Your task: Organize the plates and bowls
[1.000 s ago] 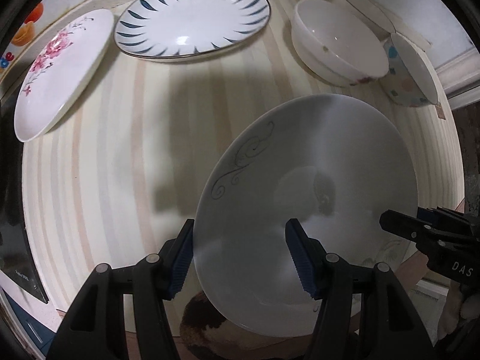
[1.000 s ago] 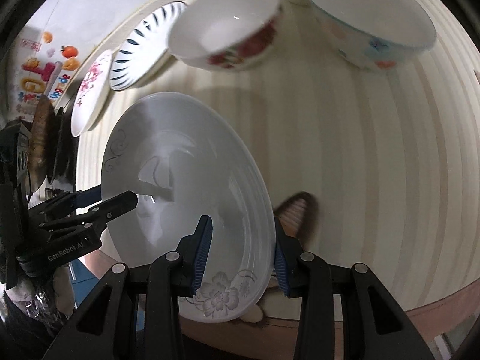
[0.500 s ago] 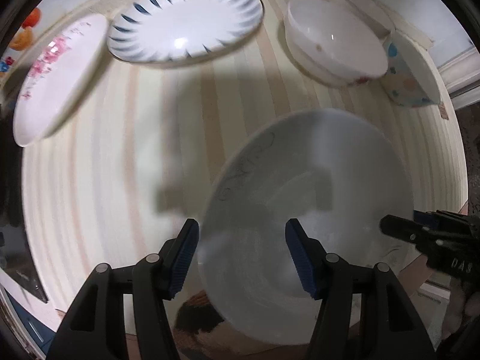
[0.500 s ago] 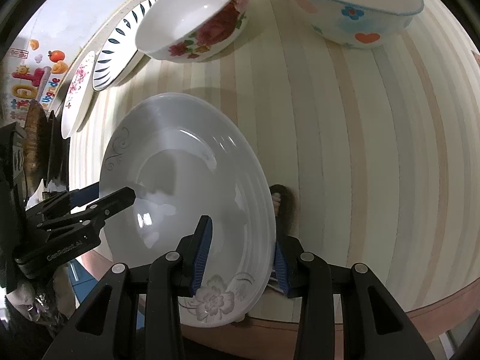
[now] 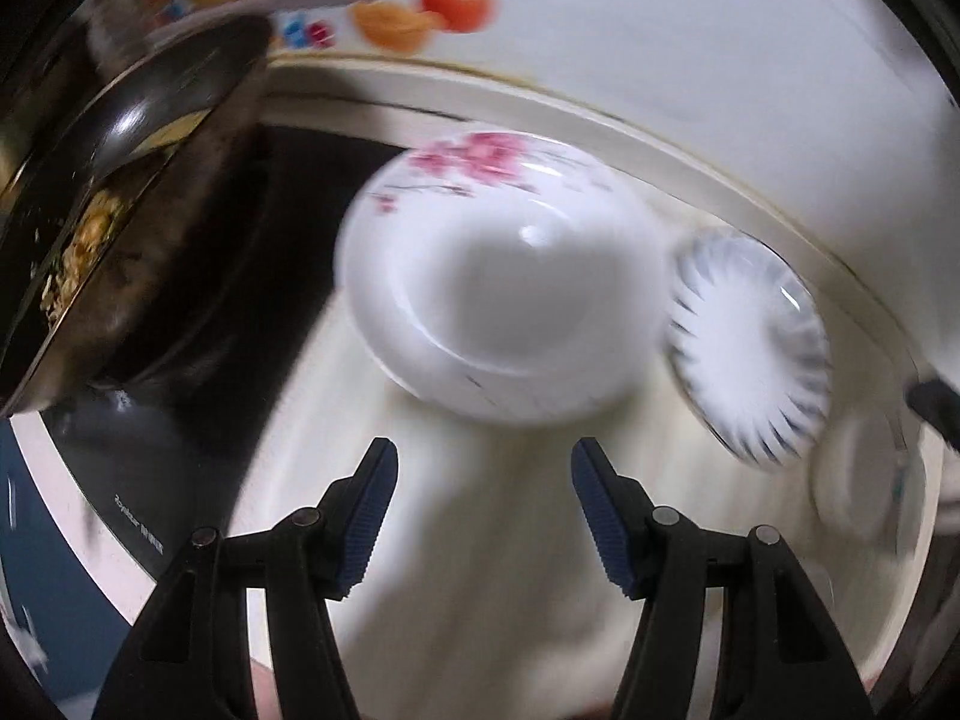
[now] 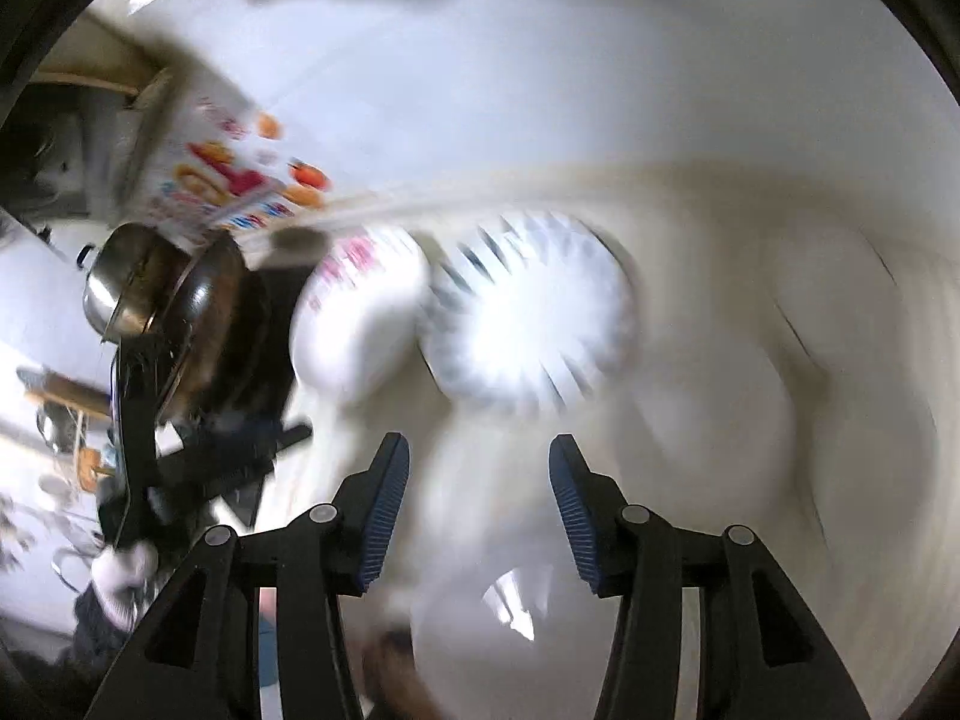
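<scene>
Judging by empty jaws on both sides, took the step in hand as a reach for the next plate, with nothing carried. Noted the pale striped table (image 5: 480, 588) filling most of both views, badly smeared.

Saw a dark metal pan (image 5: 132, 192) at the table's left end, tilted in the left wrist view.

Found the pink-blossom plate (image 5: 504, 300) straight ahead of the left gripper (image 5: 485, 516), lying on the table near its back edge, close to the pan. White, shallow, glossy, with a blossom sprig on the far rim.

Found the blue-rayed plate (image 5: 750, 354) just right of it. Rims touching or overlapping; could not tell which through the blur.

Left gripper stood partly open, pads clear of everything, short of the blossom plate. Right gripper (image 6: 477, 504) likewise parted, jaws just opened wider, no pad pressing on anything. Logged a blurred white shape with a glint low behind its fingers, possibly another plate, not certain.

Reckoned the next move: come down over one plate's near rim, one pad above and one below, and close gently. Glazed ware with a thin lip, liable to slip or clink against its neighbour. Stacking of the two patterned plates judged not yet done. Bowls not made out with certainty in either view.
</scene>
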The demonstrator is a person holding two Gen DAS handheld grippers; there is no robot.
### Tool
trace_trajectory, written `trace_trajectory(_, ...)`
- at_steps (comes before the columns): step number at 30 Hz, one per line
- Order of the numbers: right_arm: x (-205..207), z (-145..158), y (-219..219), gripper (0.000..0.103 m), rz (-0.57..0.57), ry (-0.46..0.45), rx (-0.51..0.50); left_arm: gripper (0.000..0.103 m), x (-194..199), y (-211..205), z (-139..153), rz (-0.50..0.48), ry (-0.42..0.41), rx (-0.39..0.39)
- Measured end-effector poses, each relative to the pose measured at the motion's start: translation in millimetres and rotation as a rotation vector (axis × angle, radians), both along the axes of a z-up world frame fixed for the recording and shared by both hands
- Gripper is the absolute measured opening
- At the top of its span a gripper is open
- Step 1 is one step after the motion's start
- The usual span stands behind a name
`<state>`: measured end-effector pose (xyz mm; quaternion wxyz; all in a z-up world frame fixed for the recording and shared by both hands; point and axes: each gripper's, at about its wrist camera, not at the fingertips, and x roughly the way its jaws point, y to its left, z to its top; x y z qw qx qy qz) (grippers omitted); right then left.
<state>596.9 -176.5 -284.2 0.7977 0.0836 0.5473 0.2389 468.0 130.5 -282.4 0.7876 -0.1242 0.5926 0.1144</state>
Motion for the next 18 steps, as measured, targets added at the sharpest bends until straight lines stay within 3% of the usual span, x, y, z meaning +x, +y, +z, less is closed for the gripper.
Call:
trace_trajectory(4, 76.6, -42.0, 83.0, 0.052, 0.075, 0.020, -0.017, 0.058, 10.9, 19.3, -33.6, 0.062, 0.018, 0.009)
trace_trajectory(9, 128.9, -87.6, 154.7, 0.051, 0.154, 0.016, -0.118, 0.058, 29.1, 29.9, -54.6, 0.081, 0.051, 0.011)
trace_trajectory(14, 151.0, -119.0, 183.4, 0.045, 0.191, 0.043, -0.178, 0.058, 41.9, 30.8, -71.2, 0.050, 0.083, 0.007)
trace_trajectory(18, 160.5, -135.3, 192.8, 0.030, 0.205, 0.084, -0.170, 0.052, 43.7, 31.8, -73.9, 0.050, 0.076, 0.000)
